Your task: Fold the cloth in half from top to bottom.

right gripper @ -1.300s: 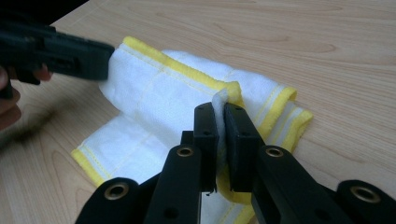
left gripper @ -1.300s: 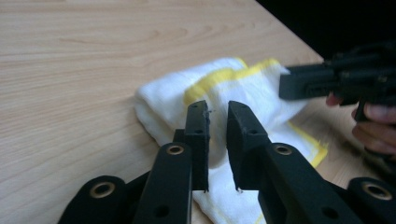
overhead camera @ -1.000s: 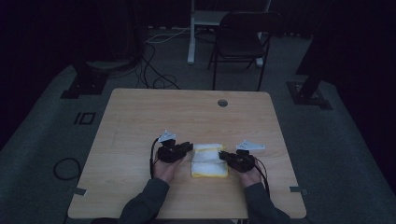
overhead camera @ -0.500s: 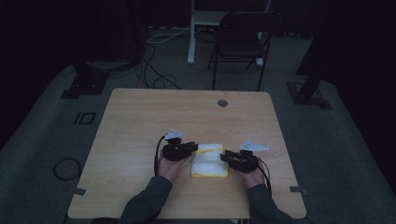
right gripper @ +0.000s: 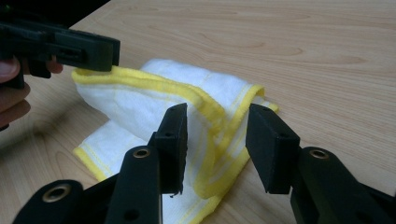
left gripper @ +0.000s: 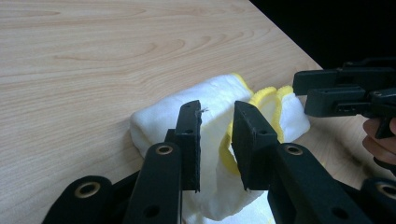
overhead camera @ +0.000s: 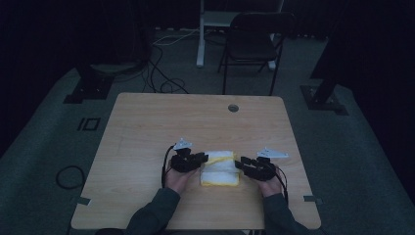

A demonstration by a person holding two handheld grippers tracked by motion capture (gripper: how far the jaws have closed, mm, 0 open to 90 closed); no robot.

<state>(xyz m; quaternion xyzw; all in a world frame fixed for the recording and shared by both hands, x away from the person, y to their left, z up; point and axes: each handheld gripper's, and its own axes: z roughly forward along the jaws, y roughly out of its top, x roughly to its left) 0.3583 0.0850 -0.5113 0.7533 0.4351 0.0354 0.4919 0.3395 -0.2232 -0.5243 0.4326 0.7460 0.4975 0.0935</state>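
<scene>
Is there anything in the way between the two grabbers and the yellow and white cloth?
Nothing visible is in the way. The cloth lies folded on the bare wooden table, with the left gripper and the right gripper right at its two ends. Each has its jaws open, with a cloth edge in the gap.

Both grippers have drawn inward against the folded cloth (overhead camera: 219,168): the left gripper (overhead camera: 201,158) now meets its left edge, the right gripper (overhead camera: 240,164) its right edge. The cloth's yellow-trimmed folds have bunched up between the two sets of jaws.
</scene>
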